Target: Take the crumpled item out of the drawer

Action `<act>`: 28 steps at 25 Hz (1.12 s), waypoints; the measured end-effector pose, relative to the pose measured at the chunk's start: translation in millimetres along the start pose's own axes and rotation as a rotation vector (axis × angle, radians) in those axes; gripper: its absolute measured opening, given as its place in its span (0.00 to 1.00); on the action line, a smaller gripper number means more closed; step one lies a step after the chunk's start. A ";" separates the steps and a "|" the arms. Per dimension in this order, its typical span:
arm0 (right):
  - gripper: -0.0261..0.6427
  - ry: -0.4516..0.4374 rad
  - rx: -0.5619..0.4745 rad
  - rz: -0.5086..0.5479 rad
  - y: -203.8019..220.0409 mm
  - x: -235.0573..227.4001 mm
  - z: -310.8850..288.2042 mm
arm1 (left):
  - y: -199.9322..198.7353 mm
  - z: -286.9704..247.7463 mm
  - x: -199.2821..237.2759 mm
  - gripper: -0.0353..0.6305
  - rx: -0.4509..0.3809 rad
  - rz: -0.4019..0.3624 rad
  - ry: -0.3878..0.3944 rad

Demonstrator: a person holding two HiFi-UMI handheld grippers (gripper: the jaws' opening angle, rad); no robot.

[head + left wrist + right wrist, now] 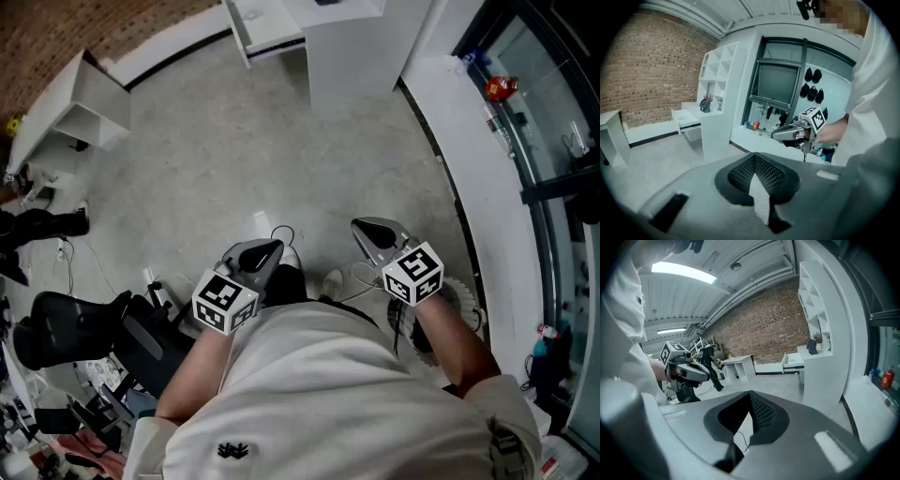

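Note:
A white cabinet [342, 42] stands far ahead across the grey floor, with its drawer [267, 28] pulled open. The drawer also shows in the left gripper view [686, 119] and the right gripper view [792, 363]. The crumpled item is not visible in any view. My left gripper [265, 251] and right gripper [370, 230] are held side by side close to the person's body, far from the drawer. Both are shut with nothing between the pads, as their own views show for the left gripper [757, 180] and the right gripper [750, 416].
A low white shelf unit [75, 108] stands at the left wall. A black office chair [75, 328] and cables [281, 234] are near the person's feet. A glass wall [544, 112] with a white sill runs along the right. A tall white shelf [717, 70] rises above the cabinet.

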State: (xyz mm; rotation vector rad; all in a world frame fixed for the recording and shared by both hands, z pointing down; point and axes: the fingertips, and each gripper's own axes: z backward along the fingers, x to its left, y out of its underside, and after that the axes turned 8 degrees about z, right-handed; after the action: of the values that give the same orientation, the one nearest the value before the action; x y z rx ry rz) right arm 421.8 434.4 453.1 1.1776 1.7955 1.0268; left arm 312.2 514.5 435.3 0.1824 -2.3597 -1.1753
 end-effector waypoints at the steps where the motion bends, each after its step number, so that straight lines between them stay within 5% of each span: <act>1: 0.06 -0.002 -0.004 0.006 -4.0 0.4 -7.0 | -0.3 1.5 6.7 0.06 -0.004 0.005 -0.003; 16: 0.06 0.051 0.013 0.043 -78.2 -44.6 -117.3 | -68.0 -12.9 113.7 0.06 -0.054 -0.047 0.099; 19: 0.18 0.065 0.021 0.055 -101.9 -55.4 -152.9 | -85.8 -7.3 142.6 0.06 -0.064 -0.062 0.122; 28: 0.23 0.083 0.009 0.082 -156.4 -73.9 -258.5 | -109.1 31.2 244.2 0.06 -0.063 -0.075 0.097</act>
State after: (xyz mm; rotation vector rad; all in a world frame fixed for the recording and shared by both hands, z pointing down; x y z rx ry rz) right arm 160.4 267.8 427.5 1.2401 1.8302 1.1307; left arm 74.3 388.8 424.9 0.3021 -2.2466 -1.2457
